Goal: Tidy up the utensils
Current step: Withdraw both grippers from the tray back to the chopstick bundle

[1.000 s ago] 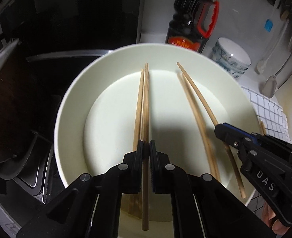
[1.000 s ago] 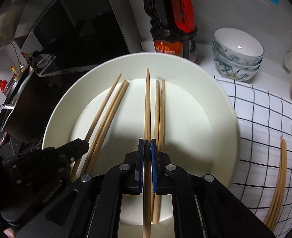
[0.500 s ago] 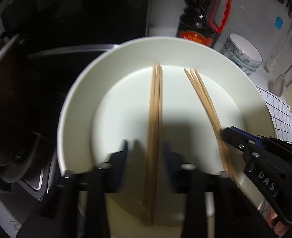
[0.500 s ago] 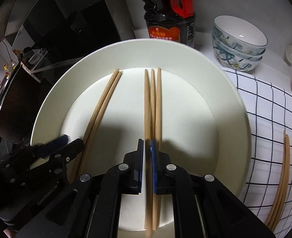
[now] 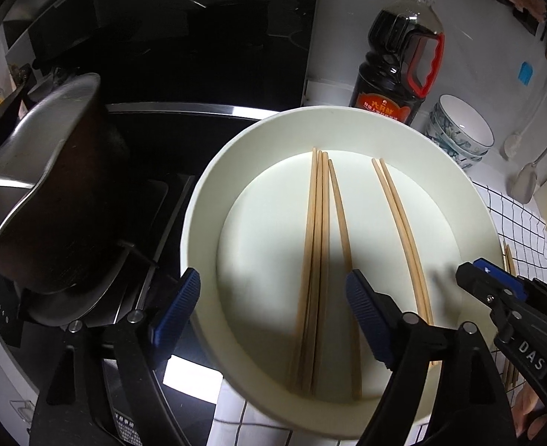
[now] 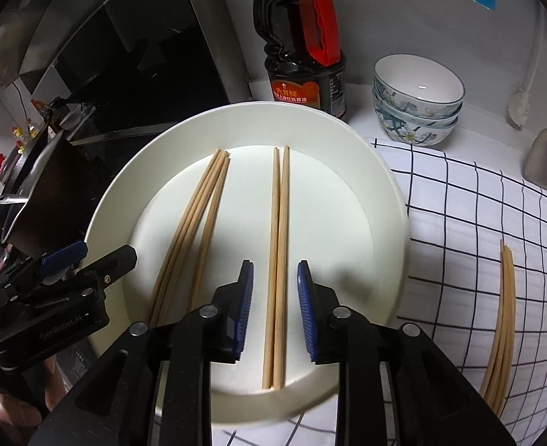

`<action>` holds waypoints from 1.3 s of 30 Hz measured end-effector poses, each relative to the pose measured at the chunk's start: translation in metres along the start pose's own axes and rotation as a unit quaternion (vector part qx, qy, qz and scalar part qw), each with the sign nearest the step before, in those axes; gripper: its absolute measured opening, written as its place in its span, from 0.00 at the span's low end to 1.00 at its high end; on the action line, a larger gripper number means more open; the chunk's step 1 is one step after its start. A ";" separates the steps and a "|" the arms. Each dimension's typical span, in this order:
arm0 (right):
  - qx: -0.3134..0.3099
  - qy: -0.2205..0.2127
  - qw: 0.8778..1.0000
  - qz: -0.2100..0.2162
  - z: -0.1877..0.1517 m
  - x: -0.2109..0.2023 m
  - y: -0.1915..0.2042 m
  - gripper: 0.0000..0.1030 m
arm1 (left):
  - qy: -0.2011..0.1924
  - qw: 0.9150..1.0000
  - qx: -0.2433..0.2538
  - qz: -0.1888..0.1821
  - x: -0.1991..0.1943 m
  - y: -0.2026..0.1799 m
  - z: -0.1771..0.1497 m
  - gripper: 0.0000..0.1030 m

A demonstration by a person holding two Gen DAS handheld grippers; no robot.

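Note:
A white plate (image 5: 206, 200) holds several wooden chopsticks (image 5: 316, 260) in a bundle on its left and a pair (image 5: 399, 230) on its right. My left gripper (image 5: 273, 273) hovers over the bundle with its jaws opening wide, and the pads touch nothing. In the right wrist view the pair of chopsticks (image 6: 280, 204) lies flat on the plate (image 6: 384, 193) under my right gripper (image 6: 275, 265). Its jaws are opening, and the pads stand clear of the sticks. Each gripper shows in the other's view: the right gripper (image 5: 474, 267), the left gripper (image 6: 104, 251).
More chopsticks (image 6: 503, 316) lie on the checked cloth (image 6: 477, 223) right of the plate. A soy sauce bottle (image 5: 399, 67) and stacked bowls (image 5: 459, 130) stand behind it. A dark pan (image 5: 43, 186) sits on the black stove at left. Ladles (image 5: 526, 182) hang at right.
Both grippers were shut on chopsticks a second ago. Both have let go and drawn back a little, and the released sticks now lie on the plate.

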State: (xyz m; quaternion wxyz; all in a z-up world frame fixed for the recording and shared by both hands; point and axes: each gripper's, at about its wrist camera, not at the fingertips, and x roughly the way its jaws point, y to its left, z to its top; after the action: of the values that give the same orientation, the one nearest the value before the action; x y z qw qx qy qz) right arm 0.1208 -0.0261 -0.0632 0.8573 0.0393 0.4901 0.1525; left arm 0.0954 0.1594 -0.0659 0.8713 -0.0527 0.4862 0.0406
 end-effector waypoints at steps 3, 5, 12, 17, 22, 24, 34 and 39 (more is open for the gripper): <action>-0.004 -0.004 1.000 0.004 -0.005 -0.012 0.000 0.28 | -0.003 1.000 0.000 0.000 -0.010 -0.001 -0.005 0.80; -0.005 -0.005 1.000 0.007 -0.008 -0.018 0.000 0.28 | -0.007 1.000 -0.002 0.001 -0.017 -0.003 -0.007 0.81; -0.011 -0.018 1.000 0.008 -0.023 -0.043 -0.008 0.34 | -0.024 1.000 -0.006 0.001 -0.039 -0.014 -0.015 0.85; -0.008 -0.022 1.000 0.007 -0.038 -0.061 -0.020 0.37 | -0.027 1.000 -0.006 -0.006 -0.049 -0.026 -0.023 0.85; 0.001 -0.025 1.000 0.001 -0.051 -0.076 -0.037 0.40 | -0.031 0.999 0.002 -0.008 -0.059 -0.044 -0.031 0.85; 0.005 -0.027 1.000 -0.003 -0.056 -0.081 -0.045 0.40 | -0.034 0.999 0.008 -0.009 -0.063 -0.052 -0.034 0.85; 0.038 -0.032 0.999 -0.020 -0.081 -0.104 -0.092 0.42 | -0.031 0.999 0.035 -0.015 -0.070 -0.094 -0.048 0.85; 0.053 -0.036 0.997 -0.030 -0.092 -0.110 -0.114 0.44 | -0.026 0.998 0.053 -0.022 -0.070 -0.116 -0.055 0.85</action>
State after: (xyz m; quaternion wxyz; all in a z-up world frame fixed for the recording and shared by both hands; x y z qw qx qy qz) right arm 0.0156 -0.1753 -0.0441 0.8755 0.0755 0.4669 0.0989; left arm 0.0270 0.0358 -0.0292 0.8860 -0.0161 0.4635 -0.0036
